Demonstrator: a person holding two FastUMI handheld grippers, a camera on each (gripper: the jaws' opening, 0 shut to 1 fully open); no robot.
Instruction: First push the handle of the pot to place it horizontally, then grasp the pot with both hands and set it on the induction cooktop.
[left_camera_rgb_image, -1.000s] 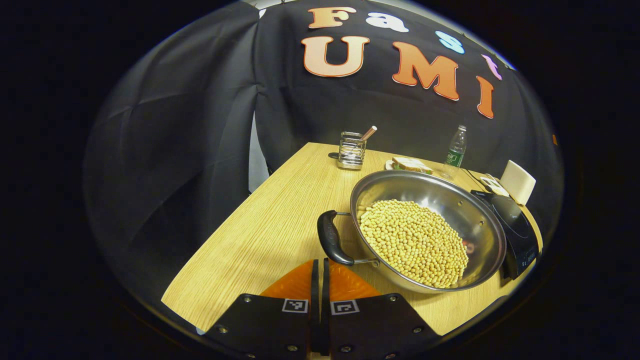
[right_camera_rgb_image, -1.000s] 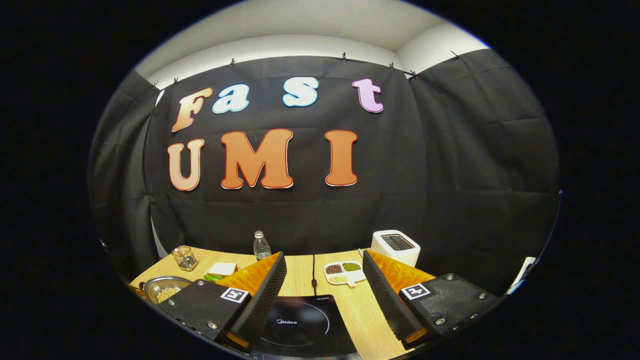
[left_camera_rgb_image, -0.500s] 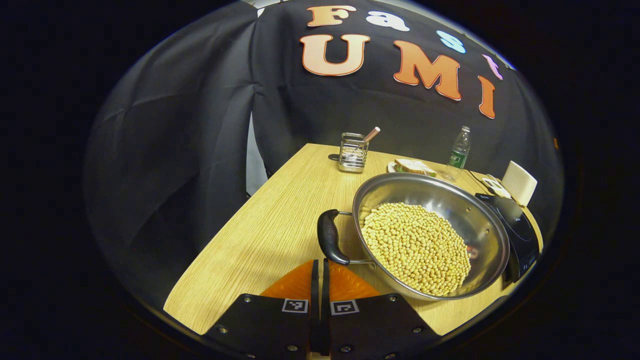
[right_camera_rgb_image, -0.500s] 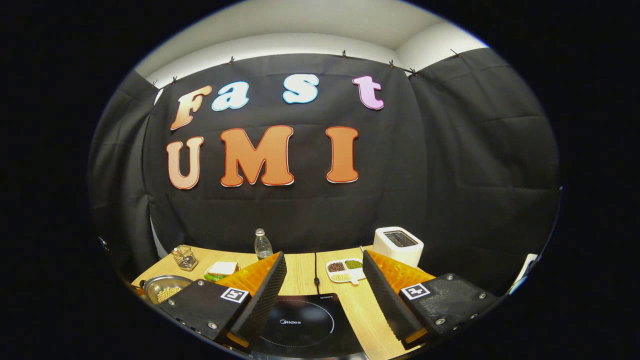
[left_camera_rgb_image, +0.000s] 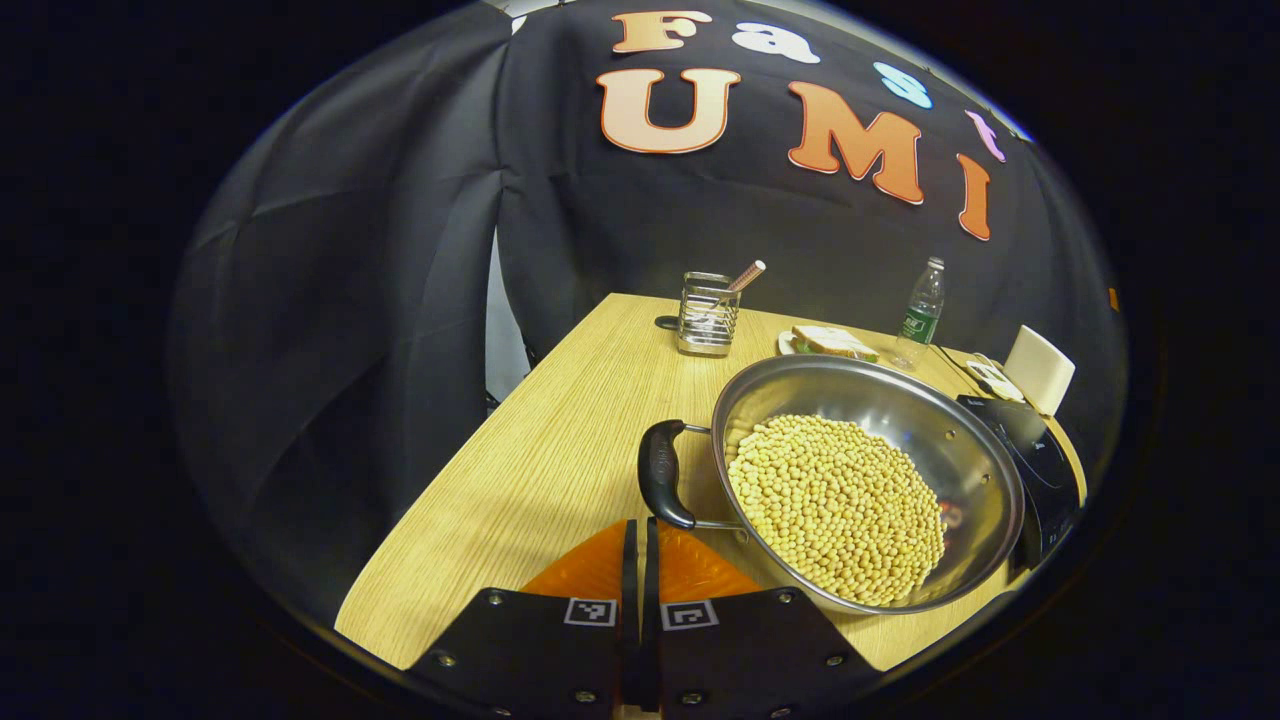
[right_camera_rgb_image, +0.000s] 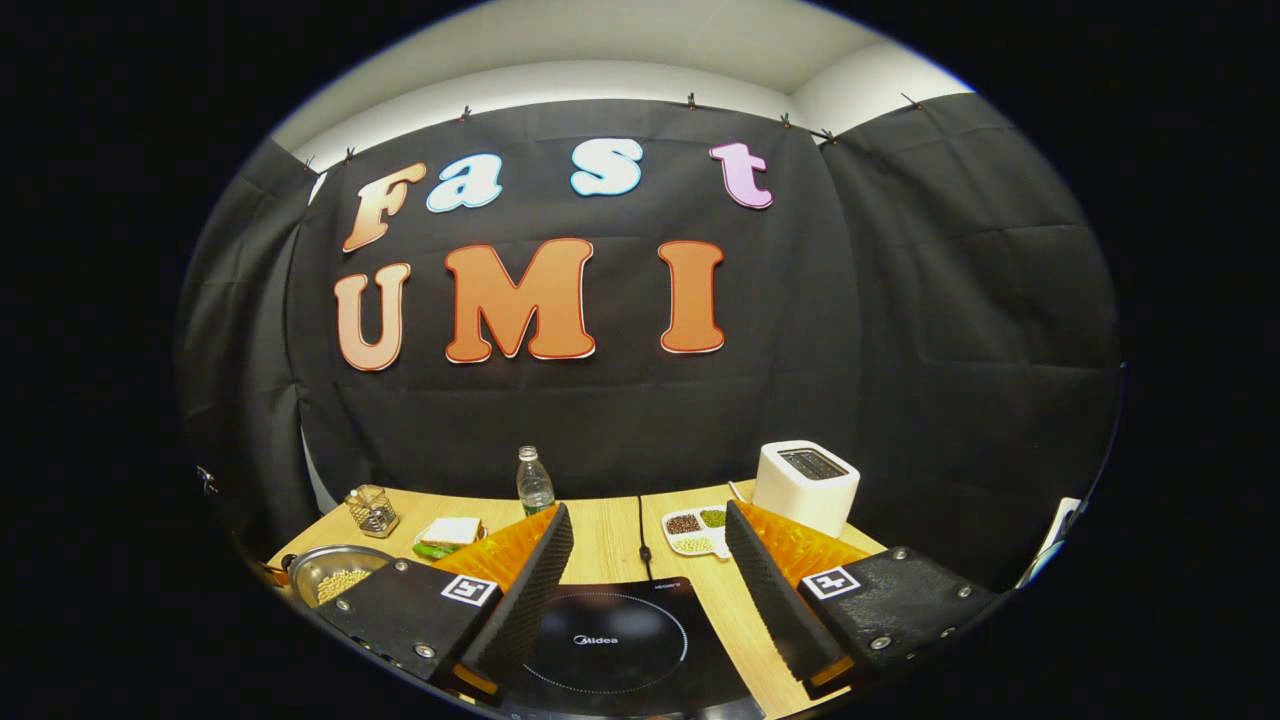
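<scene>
A: Wooden table (left_camera_rgb_image: 560, 440), spread wide under everything, black cloth wall behind.

B: Next in size: steel pot (left_camera_rgb_image: 900, 400), round and shallow, heaped with pale beans (left_camera_rgb_image: 835, 505). Resting on the table, just left of the induction cooktop (left_camera_rgb_image: 1035, 465), rim close against it or touching; cannot tell which.

A: Same cooktop (right_camera_rgb_image: 625, 645) in the right gripper view: black glass, dotted ring, lying low between the two fingers. Pot (right_camera_rgb_image: 330, 572) at far left there, partly behind the left finger.

B: Right gripper (right_camera_rgb_image: 640, 545): spread wide apart, nothing between the ridged pads, hanging over the cooktop.

A: Left gripper (left_camera_rgb_image: 637, 548): pressed together, only a thin slit between the orange fingers, gripping nothing. Tips aimed at the pot's near handle (left_camera_rgb_image: 662, 474), very close to its lower end; contact cannot be told.

B: Handle itself: black grip on two wire arms, sticking out from the rim toward the camera side.

A: Smaller things at the back: white toaster (right_camera_rgb_image: 806, 486), water bottle (right_camera_rgb_image: 535, 483), wire holder (left_camera_rgb_image: 708, 314) with a stick in it.

B: Smaller again: sandwich on a plate (left_camera_rgb_image: 830, 343), white divided dish (right_camera_rgb_image: 697, 530) of dark, green and pale grains, black cord (right_camera_rgb_image: 643, 520) running back from the cooktop.
</scene>
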